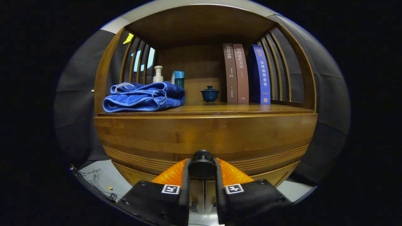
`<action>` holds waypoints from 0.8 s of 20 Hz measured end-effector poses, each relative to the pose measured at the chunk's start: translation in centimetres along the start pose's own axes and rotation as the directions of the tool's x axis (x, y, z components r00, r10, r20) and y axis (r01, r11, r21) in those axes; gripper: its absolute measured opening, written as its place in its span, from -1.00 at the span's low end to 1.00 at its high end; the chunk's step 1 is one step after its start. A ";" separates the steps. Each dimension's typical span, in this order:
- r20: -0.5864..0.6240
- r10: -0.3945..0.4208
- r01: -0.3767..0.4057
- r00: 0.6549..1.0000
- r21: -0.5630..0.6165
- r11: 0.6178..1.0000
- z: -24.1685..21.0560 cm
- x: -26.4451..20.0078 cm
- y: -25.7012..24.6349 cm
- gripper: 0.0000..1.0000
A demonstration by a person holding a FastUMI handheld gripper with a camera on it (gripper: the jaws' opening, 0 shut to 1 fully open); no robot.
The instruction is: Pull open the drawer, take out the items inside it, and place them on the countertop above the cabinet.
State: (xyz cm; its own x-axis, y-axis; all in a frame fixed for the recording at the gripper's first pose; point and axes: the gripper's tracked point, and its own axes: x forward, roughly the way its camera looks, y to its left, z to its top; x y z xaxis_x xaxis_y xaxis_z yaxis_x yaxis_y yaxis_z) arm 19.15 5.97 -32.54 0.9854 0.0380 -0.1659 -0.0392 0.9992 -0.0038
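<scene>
With both fingers pressed against its sides, I have the gripper clamped on the round black drawer knob, which sits directly between the jaws at their tips. Immediately beyond the knob stands the wooden drawer front of the brown wooden cabinet; the drawer front lies flush with the cabinet face (no gap is visible around it). Above and beyond the jaws runs the wooden countertop shelf. On it, beyond the left finger, I see a folded blue towel, with a cream pump bottle and a teal cylindrical container behind it. Straight ahead stands a small dark teal lidded cup. Beyond the right finger, two brown books and a blue book stand upright.
</scene>
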 end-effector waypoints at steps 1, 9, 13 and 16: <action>-0.001 0.000 0.000 1.000 0.004 1.000 0.0 -0.1 -0.1 -0.39; -0.025 -0.018 0.019 1.000 0.053 0.998 -0.8 -4.6 0.1 -0.40; -0.030 -0.020 0.022 0.999 0.077 0.997 -1.3 -7.8 0.2 -0.39; -0.023 -0.010 0.012 1.000 0.077 0.997 -1.3 -9.5 0.2 -0.40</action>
State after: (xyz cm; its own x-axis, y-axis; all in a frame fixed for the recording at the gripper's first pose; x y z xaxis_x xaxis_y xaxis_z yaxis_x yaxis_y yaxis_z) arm 9.53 5.81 -32.24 0.9817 0.0277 -0.1886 -0.0147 0.9975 0.0698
